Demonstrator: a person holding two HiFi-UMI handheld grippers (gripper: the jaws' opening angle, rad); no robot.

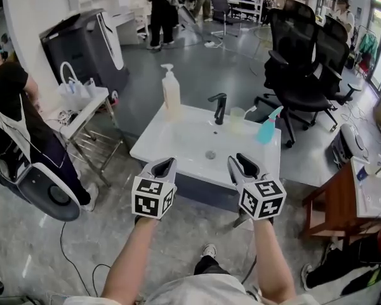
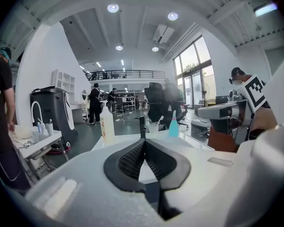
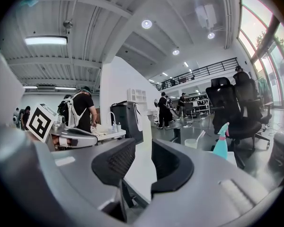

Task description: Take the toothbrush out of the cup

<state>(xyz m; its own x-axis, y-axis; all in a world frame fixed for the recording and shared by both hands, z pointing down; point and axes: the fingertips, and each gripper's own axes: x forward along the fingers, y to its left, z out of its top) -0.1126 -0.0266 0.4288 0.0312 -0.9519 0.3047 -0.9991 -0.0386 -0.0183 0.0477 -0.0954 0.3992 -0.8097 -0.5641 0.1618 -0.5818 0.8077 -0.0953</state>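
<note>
While both grippers hang just short of the front edge of the white sink, the toothbrush stands untouched in the translucent cup at the back of the counter, leaning out over the rim towards the right. The cup sits between the black faucet and the teal spray bottle, near both, while a soap pump bottle stands further off at the back left corner. The left gripper has its jaws pressed together with nothing in them; the right gripper has its jaws parted by a moderate gap, also empty, and it points roughly towards the cup, well apart from it. The task looks barely begun, with the whole reach across the basin yet to be made. The chief risk is the cup: it looks light and stands free, so a jaw that brushes its rim or drags the brush sideways rather than upward could tip it into the basin or against the spray bottle. The tight spot between faucet and bottle leaves little room for a wide approach, and a knock could topple the bottle. With the left jaws closed, that gripper cannot steady the cup unless it opens. A pinch too near the slim handle's end could let the brush slip.
</note>
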